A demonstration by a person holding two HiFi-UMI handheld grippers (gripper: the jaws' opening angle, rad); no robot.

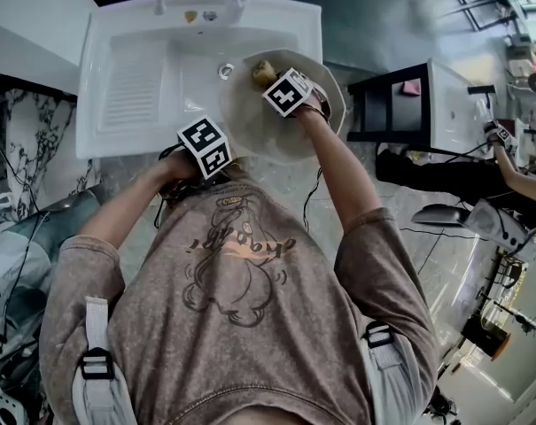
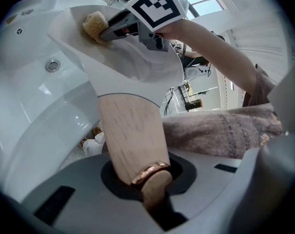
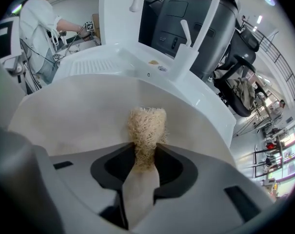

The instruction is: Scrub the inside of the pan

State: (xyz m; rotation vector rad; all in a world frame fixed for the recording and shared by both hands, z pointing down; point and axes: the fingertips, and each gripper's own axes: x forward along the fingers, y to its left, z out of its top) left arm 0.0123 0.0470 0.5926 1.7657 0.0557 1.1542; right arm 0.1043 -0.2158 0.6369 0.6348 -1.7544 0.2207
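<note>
Bright even daylight; strong fisheye distortion, dark vignetted corners, soft edges.

The pan (image 1: 250, 127) is pale cream, smooth and matt inside. Its handle (image 2: 130, 135) is light wood with fine visible grain, ending in a shiny copper-coloured metal ring (image 2: 149, 171). The scrubber (image 3: 146, 126) is a rough mesh of straw-coloured fibres. The sink (image 1: 117, 25) is glossy white, with a ribbed drainer. The left hand-held gripper (image 2: 147, 186) and right hand-held gripper (image 3: 140, 179) are smooth, matt grey plastic. The person's shirt (image 1: 241, 326) is faded brown cloth.
</note>
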